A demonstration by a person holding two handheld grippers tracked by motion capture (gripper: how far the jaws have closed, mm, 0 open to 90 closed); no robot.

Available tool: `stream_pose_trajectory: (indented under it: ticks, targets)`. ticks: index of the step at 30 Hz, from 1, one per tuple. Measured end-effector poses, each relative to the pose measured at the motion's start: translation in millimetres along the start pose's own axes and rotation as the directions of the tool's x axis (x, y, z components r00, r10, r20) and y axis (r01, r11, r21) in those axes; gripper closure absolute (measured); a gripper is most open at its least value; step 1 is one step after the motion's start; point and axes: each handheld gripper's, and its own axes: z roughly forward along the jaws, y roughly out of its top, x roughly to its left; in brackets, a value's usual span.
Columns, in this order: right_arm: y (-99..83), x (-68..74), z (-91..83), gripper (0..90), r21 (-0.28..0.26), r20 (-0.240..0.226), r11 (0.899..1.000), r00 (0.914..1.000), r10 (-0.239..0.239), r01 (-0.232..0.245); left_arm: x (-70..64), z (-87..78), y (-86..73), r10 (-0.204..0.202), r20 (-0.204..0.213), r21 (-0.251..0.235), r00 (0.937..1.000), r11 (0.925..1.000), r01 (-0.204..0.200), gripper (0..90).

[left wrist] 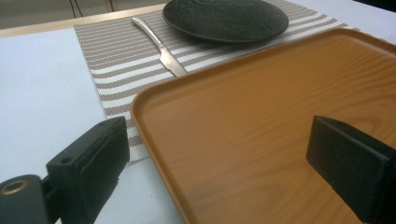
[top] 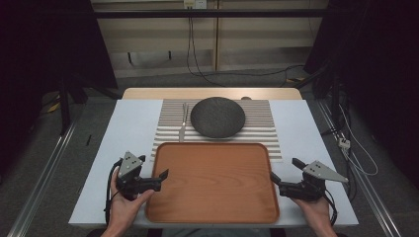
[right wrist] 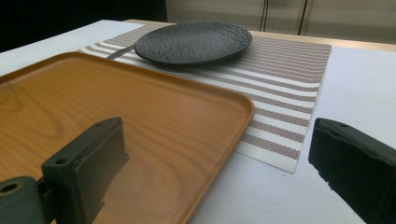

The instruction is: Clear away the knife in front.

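A brown wooden tray (top: 212, 182) lies bare at the table's near middle, overlapping the front of a striped placemat (top: 257, 131). On the mat rest a dark textured plate (top: 218, 117) and, to its left, a silver knife (top: 183, 123). My left gripper (top: 154, 166) is open at the tray's left edge; in the left gripper view the tray's rim (left wrist: 140, 116) runs between its jaws. My right gripper (top: 285, 169) is open at the tray's right edge, and the tray's corner (right wrist: 243, 109) lies between its jaws. Neither holds anything.
The white table top (top: 128, 128) has bare room on both sides of the mat. A wooden strip (top: 212, 93) runs along the far edge. Beyond it are the floor and loose cables (top: 197, 69).
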Motion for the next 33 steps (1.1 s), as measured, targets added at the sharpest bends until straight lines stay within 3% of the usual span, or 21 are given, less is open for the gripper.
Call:
stream_pose_trajectory:
  ticks: [4,10,12,14,17,18,23,31,33]
  targets:
    - [-0.5,-0.7,0.1,4.0,0.006,-0.006,1.0,1.0,0.005,-0.005,-0.6,1.8,1.2,-0.008,0.018,0.022,0.9998,0.9997,0.007,6.7]
    - [-0.4,-0.2,0.1,4.0,0.009,-0.019,1.0,0.9998,0.011,-0.011,-1.9,2.9,4.4,0.004,0.014,0.03,0.9999,0.9995,-0.004,5.2]
    - [-0.1,0.3,0.7,4.0,0.01,-0.021,1.0,0.9997,0.012,-0.011,-2.7,4.7,6.0,0.014,0.011,0.037,0.9998,0.9992,-0.014,4.5]
    - [-0.3,0.4,2.2,4.0,0.015,-0.026,1.0,0.9995,0.018,-0.018,-3.4,5.6,7.8,0.049,0.014,0.048,0.9987,0.9976,-0.05,4.3]
    - [-0.7,0.4,3.1,4.0,0.022,-0.032,1.0,0.9993,0.018,-0.018,-3.5,7.2,10.2,0.046,0.026,0.04,0.9986,0.9981,-0.047,4.3]
    - [-0.6,0.5,3.1,4.0,0.021,-0.031,1.0,0.9994,0.016,-0.015,-2.8,9.6,13.4,0.025,0.037,0.023,0.999,0.9994,-0.026,4.3]
    - [-0.5,0.8,3.1,4.1,0.02,-0.034,1.0,0.9994,0.011,-0.01,0.7,13.0,21.6,0.017,0.044,0.029,0.9989,0.9994,-0.018,4.5]
    - [0.1,1.0,8.3,4.0,0.031,-0.058,0.999,0.9983,0.01,-0.008,12.0,22.0,30.6,0.001,0.034,0.056,0.9994,0.9984,-0.003,7.0]
    - [-0.1,1.4,9.2,4.0,0.033,-0.07,0.999,0.9974,0.014,-0.012,12.7,26.9,34.6,0.017,0.04,0.07,0.999,0.9974,-0.02,8.5]
